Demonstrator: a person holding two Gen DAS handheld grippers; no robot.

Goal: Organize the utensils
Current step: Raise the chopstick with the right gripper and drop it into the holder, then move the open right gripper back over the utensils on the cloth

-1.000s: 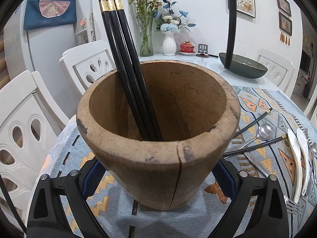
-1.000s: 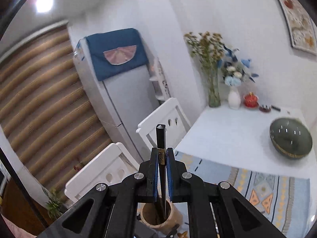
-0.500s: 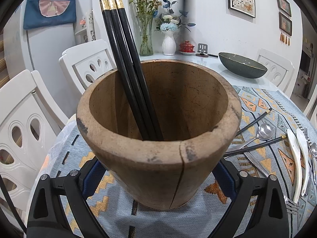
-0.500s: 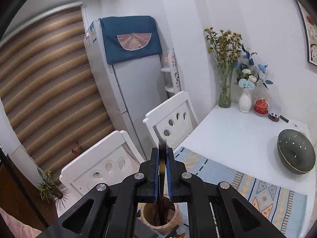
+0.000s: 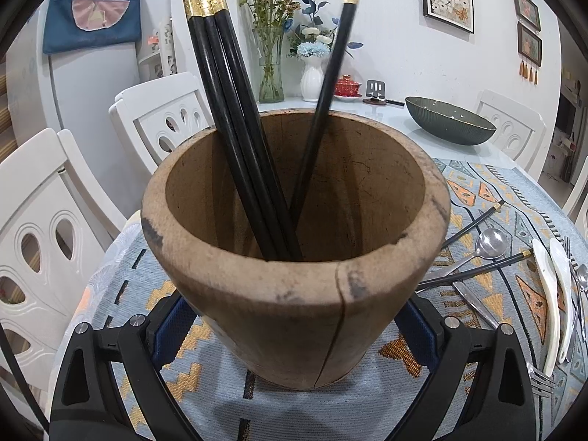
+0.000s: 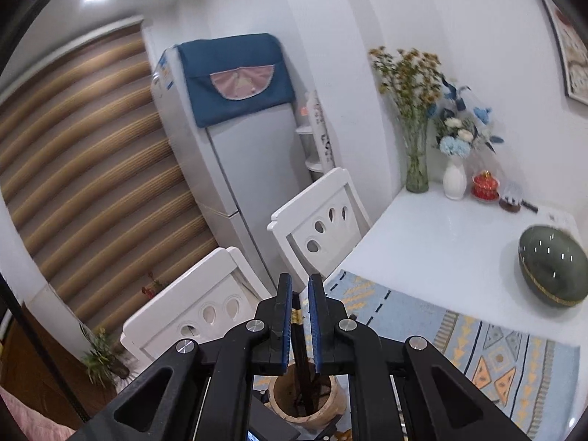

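Wooden pot [image 5: 257, 294] in left tool's [image 5: 294, 318] grip holds four chopsticks [image 5: 235, 117]; right tool [image 6: 300, 294] barely parted, empty.

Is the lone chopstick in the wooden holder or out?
In. The lone chopstick stands tilted inside the wooden holder, its lower end below the rim, top end free.

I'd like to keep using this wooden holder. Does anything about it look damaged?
Yes. The wooden holder has a dark crack running from its front rim down the wall nearly to the base, right of centre, plus dark scuffs on the rim. It stands upright with the chopsticks inside.
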